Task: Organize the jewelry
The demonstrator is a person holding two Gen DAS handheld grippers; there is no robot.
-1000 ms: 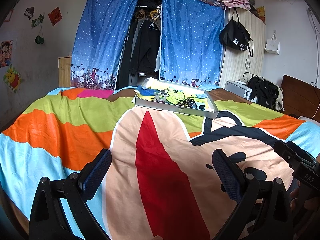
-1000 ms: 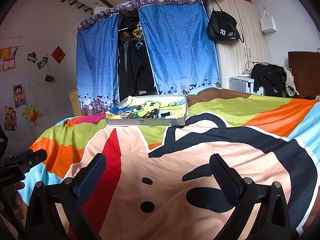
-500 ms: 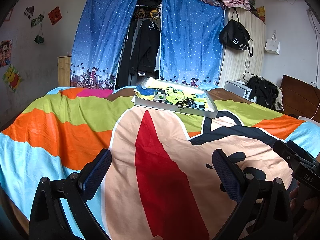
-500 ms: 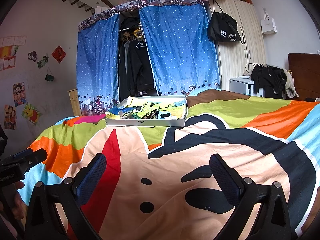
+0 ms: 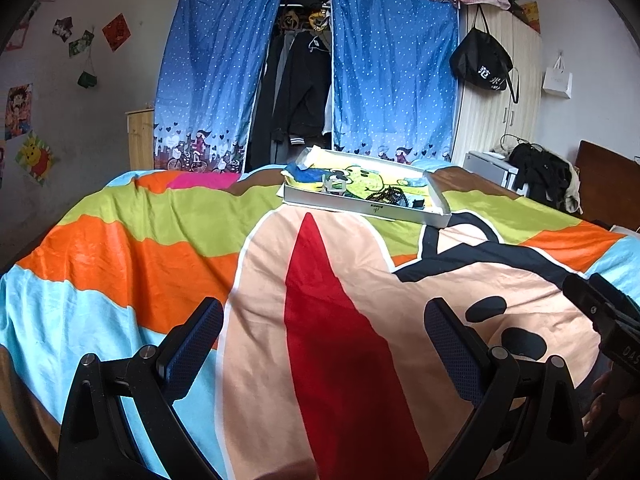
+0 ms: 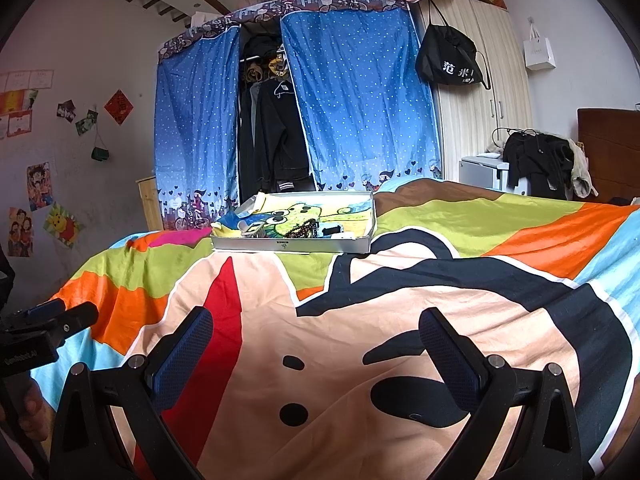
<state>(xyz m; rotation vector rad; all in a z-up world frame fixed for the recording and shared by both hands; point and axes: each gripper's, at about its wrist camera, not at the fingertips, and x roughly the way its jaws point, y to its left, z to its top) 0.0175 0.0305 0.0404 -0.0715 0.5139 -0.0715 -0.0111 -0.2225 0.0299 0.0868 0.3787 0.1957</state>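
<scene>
Both tongs over the near end of a bed covered by a colourful cartoon-print blanket (image 5: 168,240), nothing between the fingers. Left tongs (image 5: 324,344) spread wide, empty, blue-padded fingertips (image 5: 192,344) apart above the red wedge of the print. Right tongs (image 6: 316,352) also spread wide and empty, above the peach area with black dots. Each view catches the other tool at its edge: right one at the right edge of the left wrist view, left one at the left edge of the right wrist view, with part of a hand (image 6: 30,408) gripping it. Jewelry sits well ahead, far end of the bed, inside a shallow white tray (image 5: 360,206) lined with a yellow-green cartoon picture. In the tray: a dark beaded string (image 6: 300,230) heaped near the middle, a small clear/silver item (image 5: 334,186) to its left, a small dark piece (image 6: 332,231) toward the right; details too small to tell. Tray well apart from both tongs. Behind the bed: blue dotted curtains (image 5: 208,80) parted over hanging dark clothes (image 5: 300,92), a wardrobe (image 6: 484,92) with a black bag (image 6: 448,60) hung on it, posters on the left wall.
</scene>
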